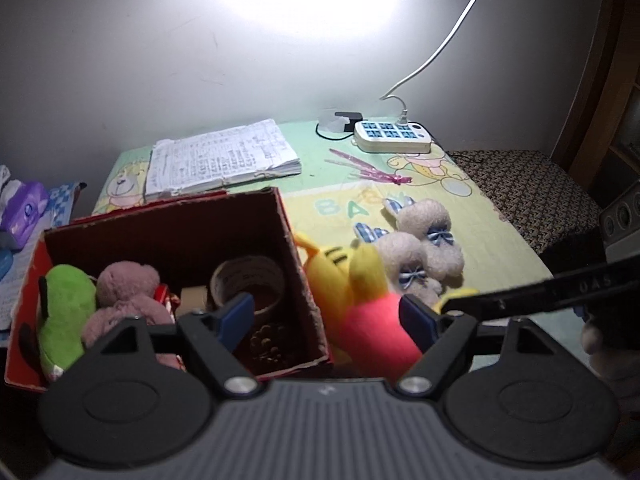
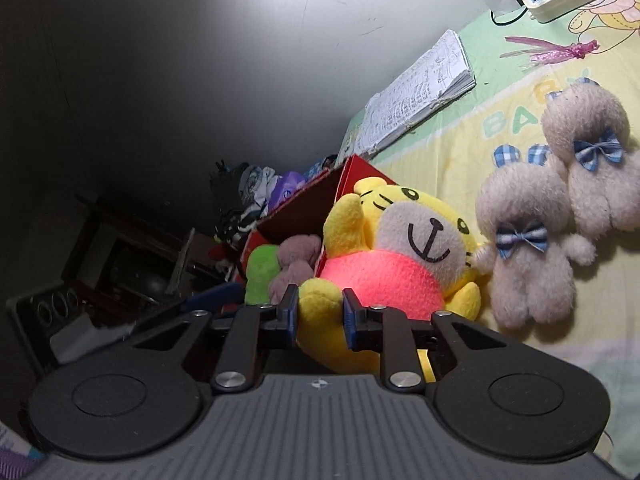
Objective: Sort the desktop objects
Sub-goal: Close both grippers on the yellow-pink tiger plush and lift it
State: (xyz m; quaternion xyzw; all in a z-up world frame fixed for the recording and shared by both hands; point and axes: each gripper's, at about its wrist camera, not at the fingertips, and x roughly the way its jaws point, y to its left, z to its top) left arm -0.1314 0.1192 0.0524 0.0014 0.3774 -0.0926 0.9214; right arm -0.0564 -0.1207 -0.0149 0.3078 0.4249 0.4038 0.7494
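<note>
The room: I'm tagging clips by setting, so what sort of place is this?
Probably a home bedroom or child's room: plush toys in a red box, a cartoon "BABY" cloth covering the table, and a handwritten notebook by the wall.

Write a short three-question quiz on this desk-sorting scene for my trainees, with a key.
1. True or false: the yellow tiger plush lies inside the red box.
2. What are the jaws of the right gripper shut on? A) the notebook B) the tiger plush's yellow leg C) the power strip
3. Fill in: ____ beige bunny plushes with blue bows lie on the mat.

Key: 1 false, it lies outside, against the box's wall; 2 B; 3 two.
</note>
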